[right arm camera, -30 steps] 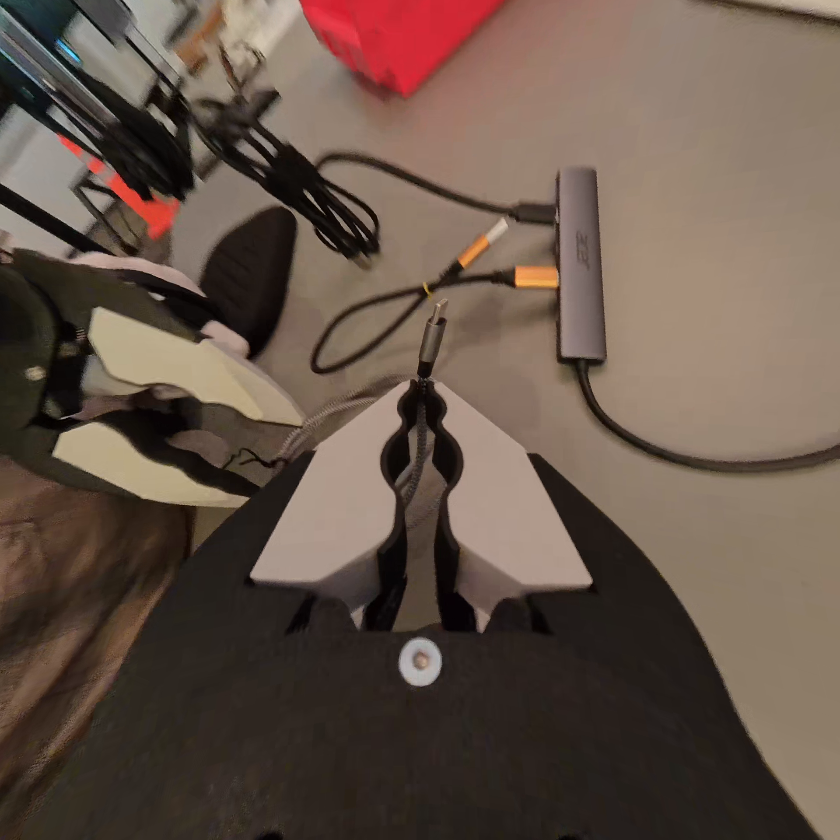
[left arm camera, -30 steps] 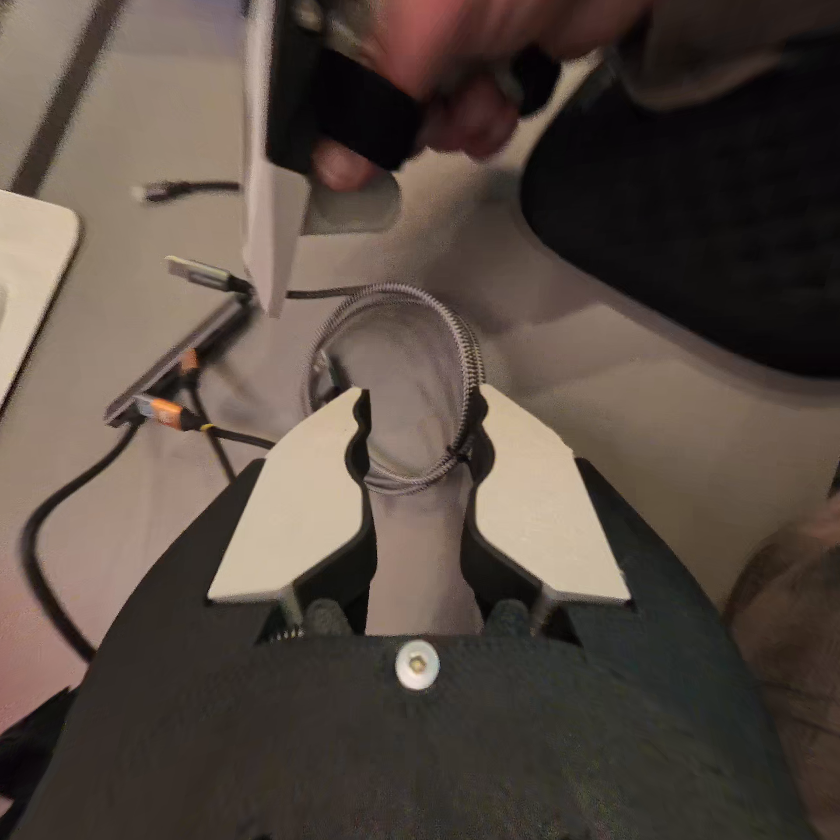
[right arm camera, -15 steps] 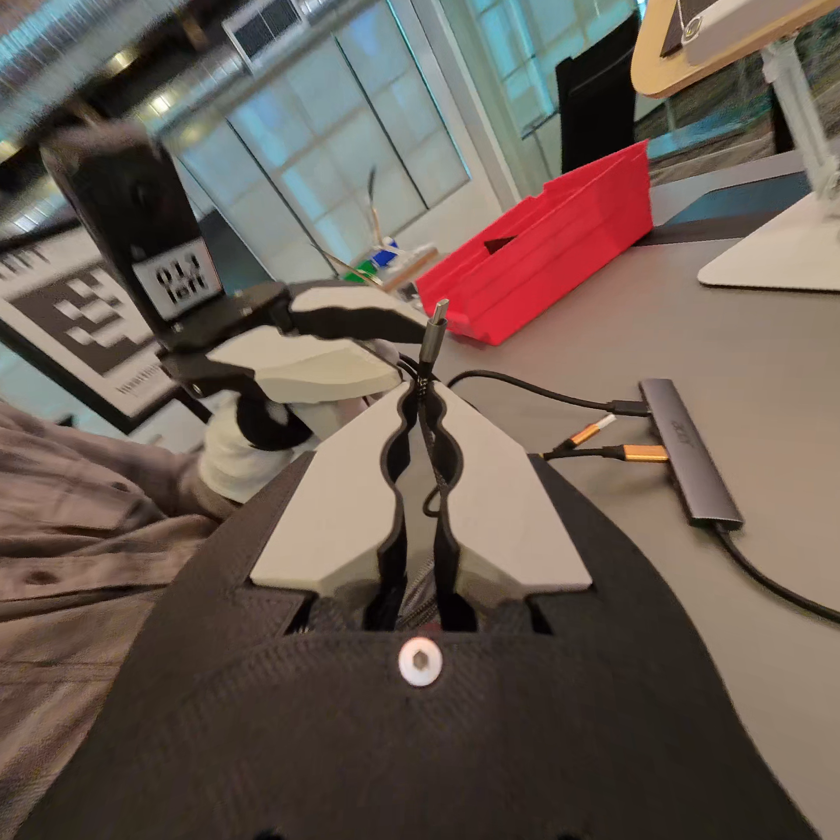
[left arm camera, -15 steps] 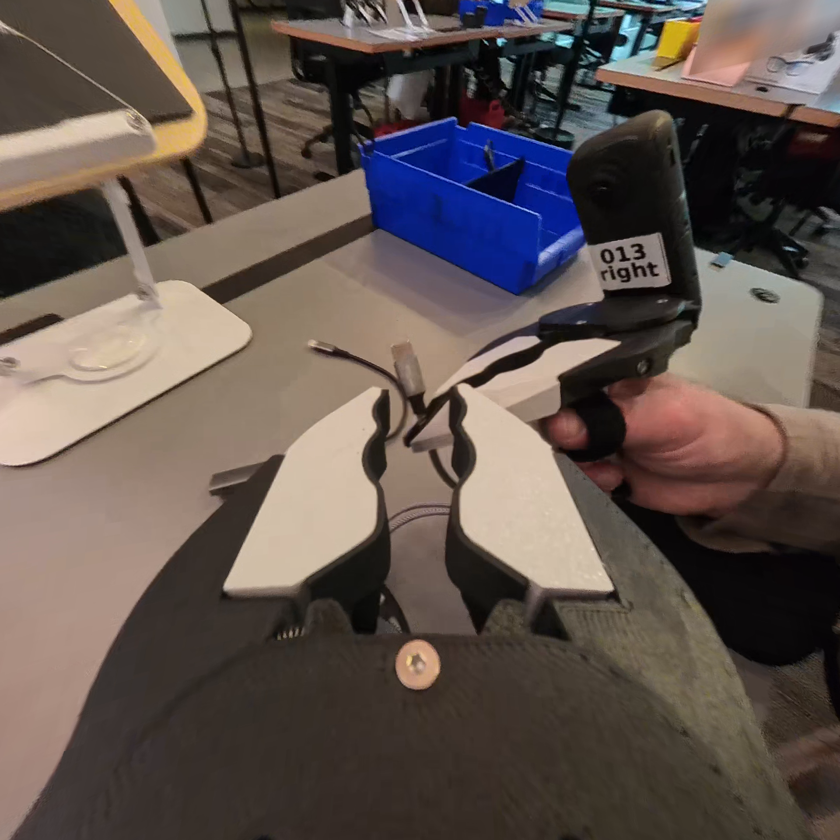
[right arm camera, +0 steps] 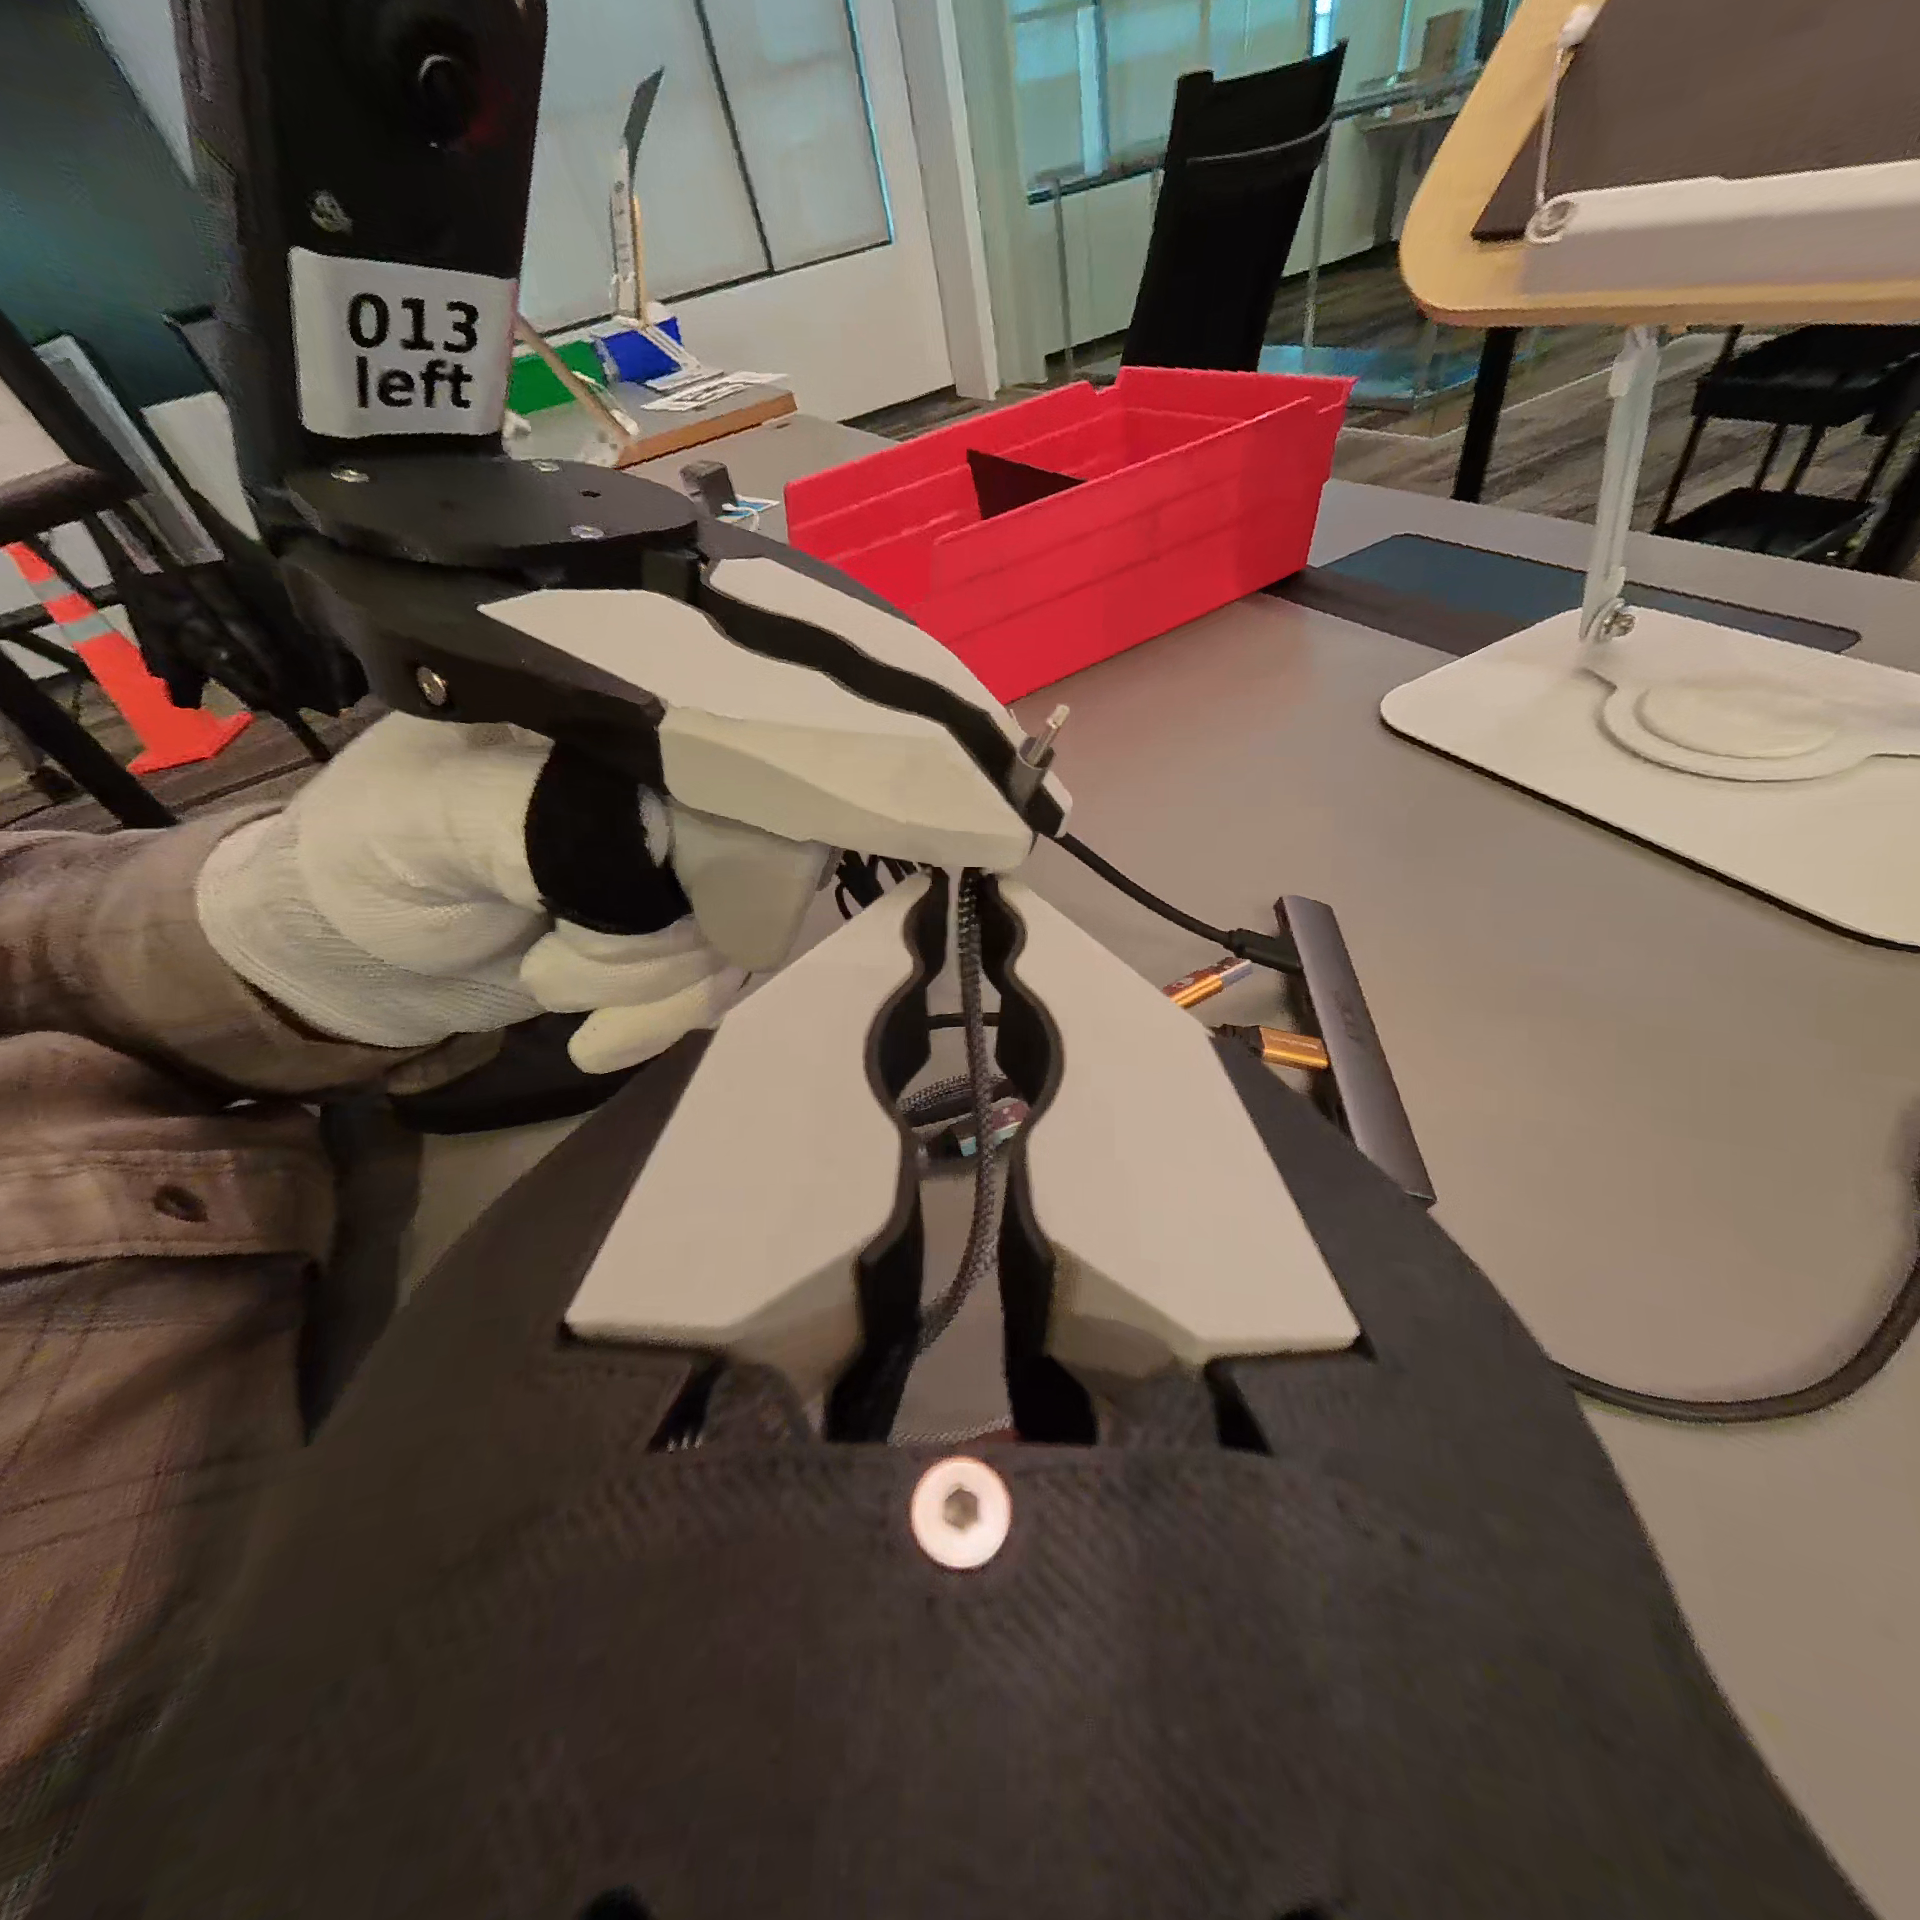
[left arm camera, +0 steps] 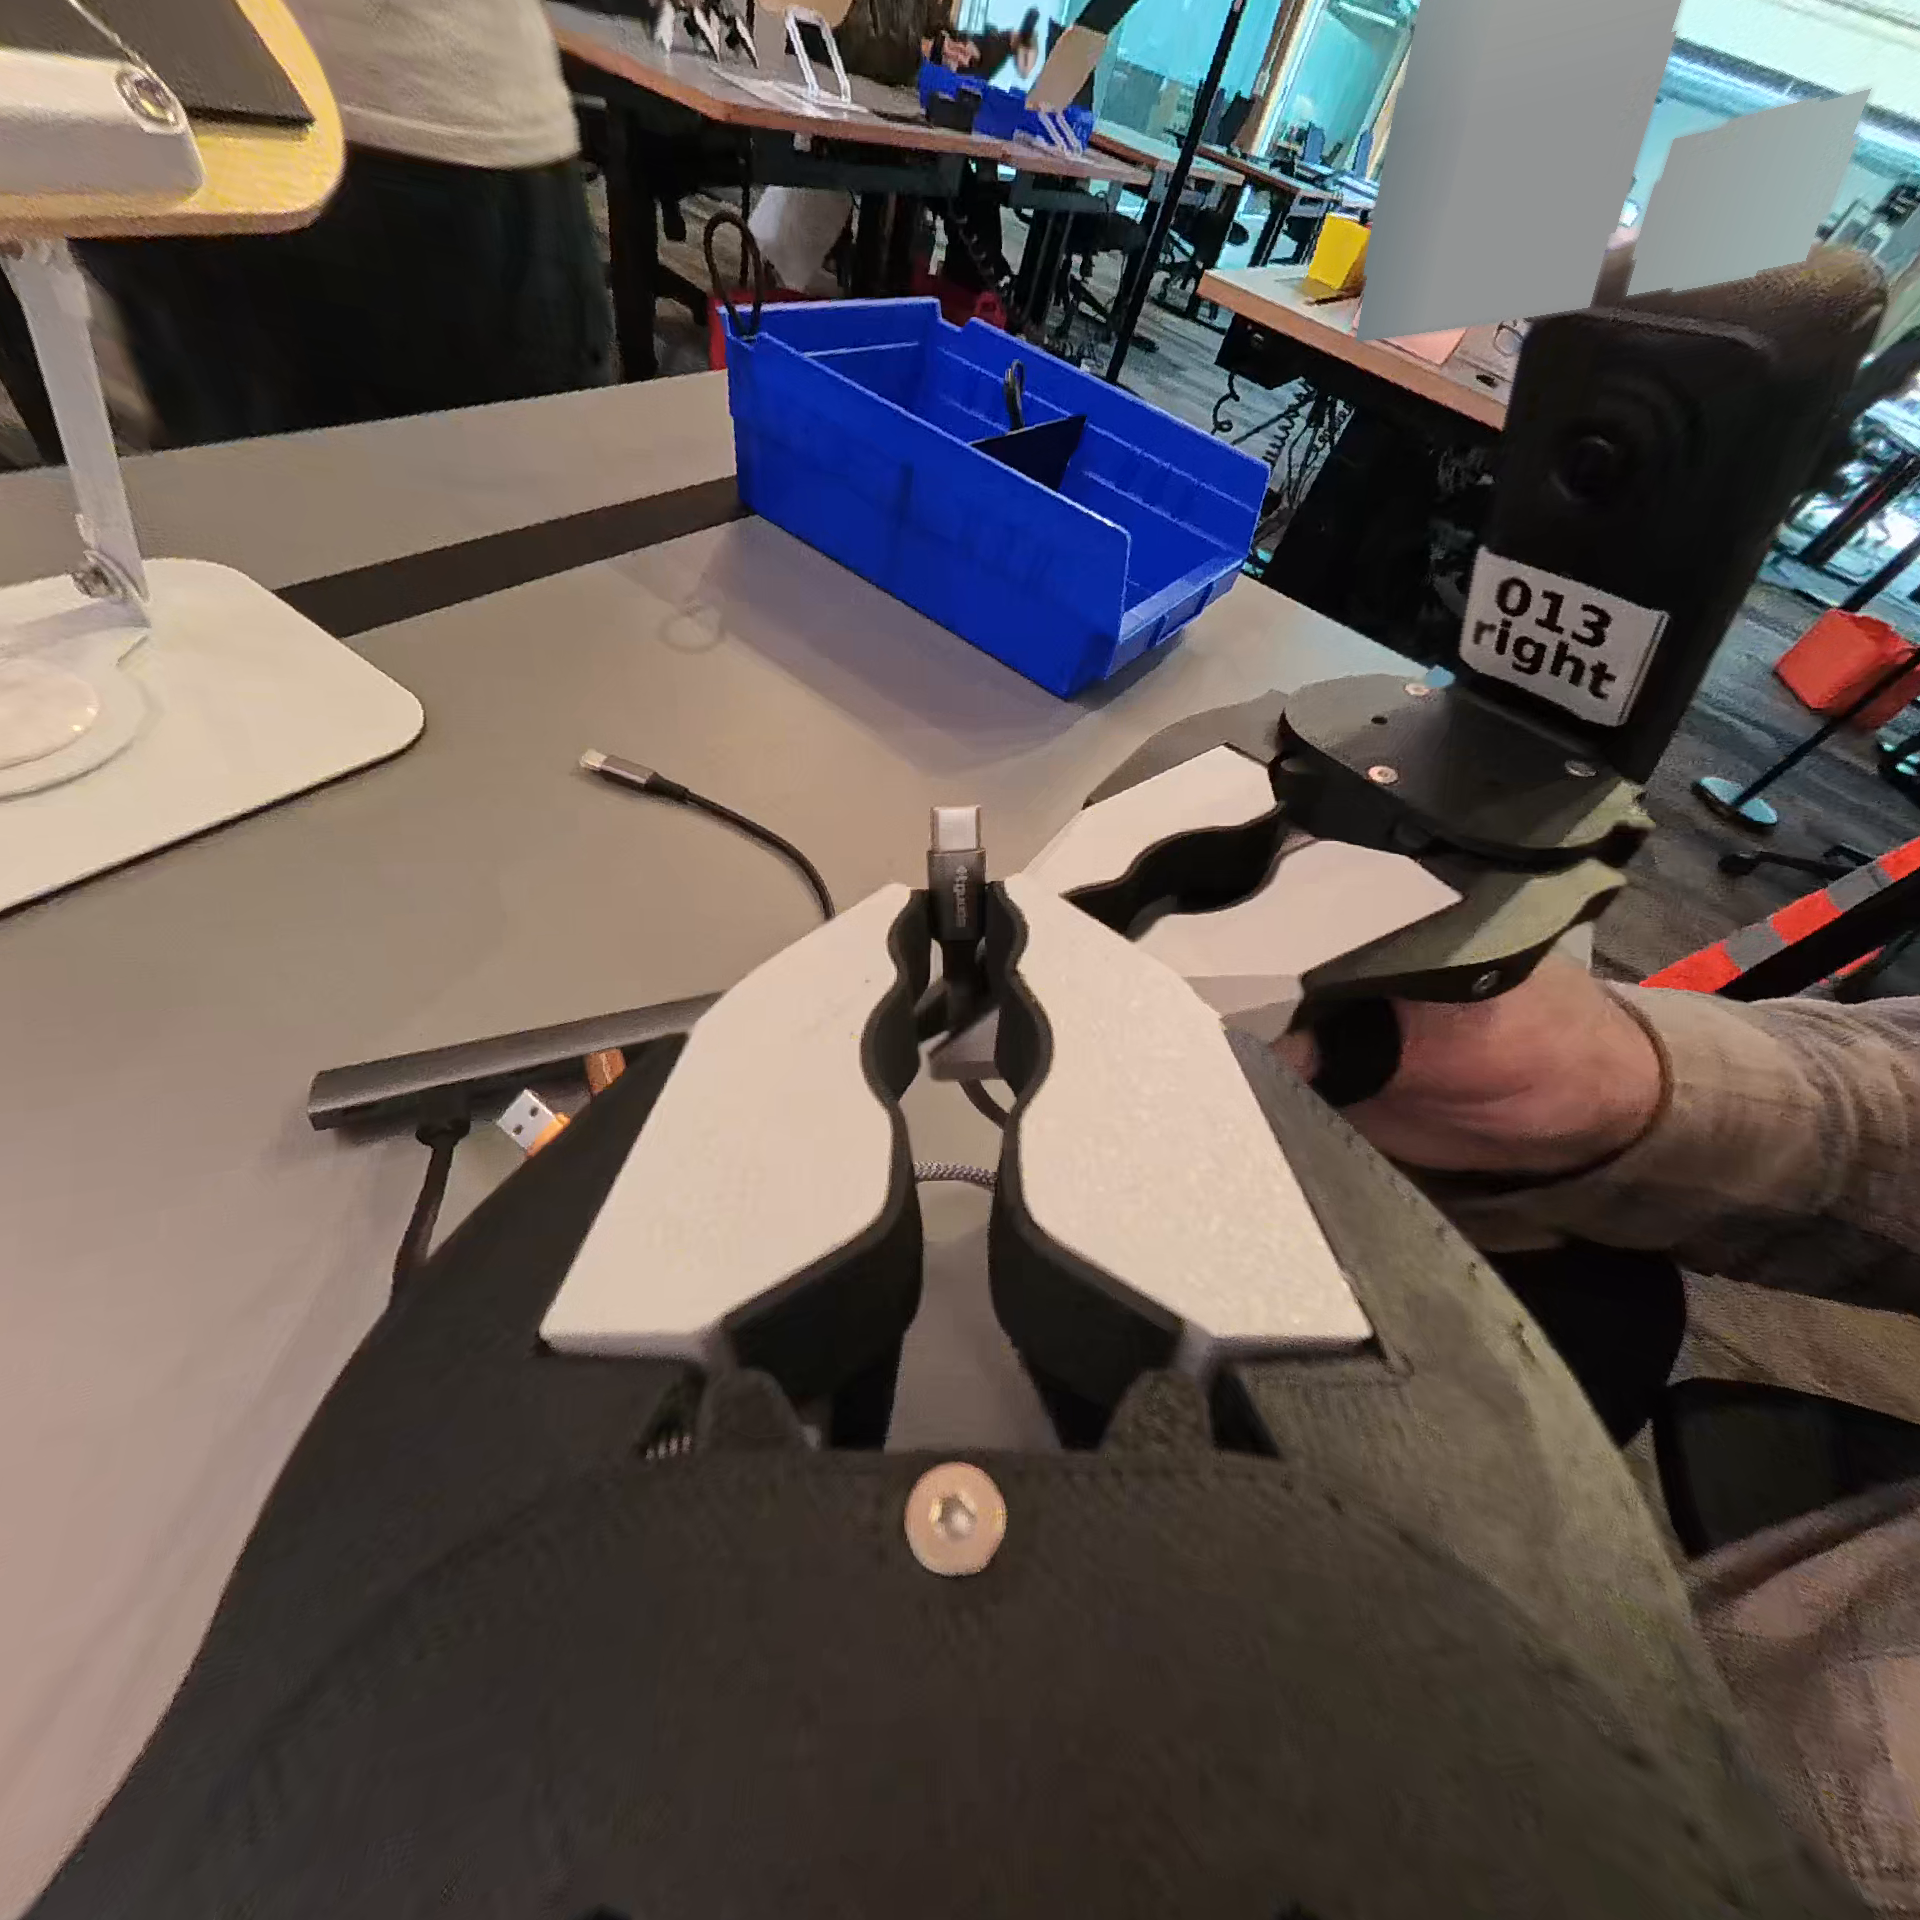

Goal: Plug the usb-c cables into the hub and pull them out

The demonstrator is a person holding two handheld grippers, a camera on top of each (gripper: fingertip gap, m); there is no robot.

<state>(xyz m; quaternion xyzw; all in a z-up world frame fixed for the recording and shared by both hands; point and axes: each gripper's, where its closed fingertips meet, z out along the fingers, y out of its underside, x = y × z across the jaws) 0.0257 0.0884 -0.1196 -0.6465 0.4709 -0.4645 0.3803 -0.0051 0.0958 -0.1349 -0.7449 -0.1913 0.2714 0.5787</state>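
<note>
My left gripper (left arm camera: 956, 904) is shut on a dark USB-C plug (left arm camera: 954, 842), metal tip pointing up and forward, held above the table. It also shows in the right wrist view (right arm camera: 1029, 795), gripping the same plug (right arm camera: 1042, 746). My right gripper (right arm camera: 964, 894) is slightly open, and the plug's braided cable (right arm camera: 971, 1039) runs loosely between its fingers. In the left wrist view it (left arm camera: 1091, 888) sits just right of my left fingertips. The grey hub (left arm camera: 499, 1060) (right arm camera: 1361, 1049) lies on the table below, with a black cable (right arm camera: 1262, 945) and an orange plug (right arm camera: 1288, 1049) in it.
A loose orange USB-A plug (left arm camera: 530, 1122) lies beside the hub. Another thin black USB-C cable (left arm camera: 623, 769) lies farther out. A blue bin (left arm camera: 987, 520) stands at the back, a red bin (right arm camera: 1091, 540) on the other side. A white stand base (left arm camera: 208, 707) (right arm camera: 1662, 748) sits nearby. Both grippers' tips are close together, under 4 cm apart. From either gripper's tips it is about 15 cm to the grey hub (right arm camera: 1361, 1049).
My left gripper has closed on the plug that the right gripper held up. The right gripper's fingers have parted a little. Both views rose from looking down at the table.
</note>
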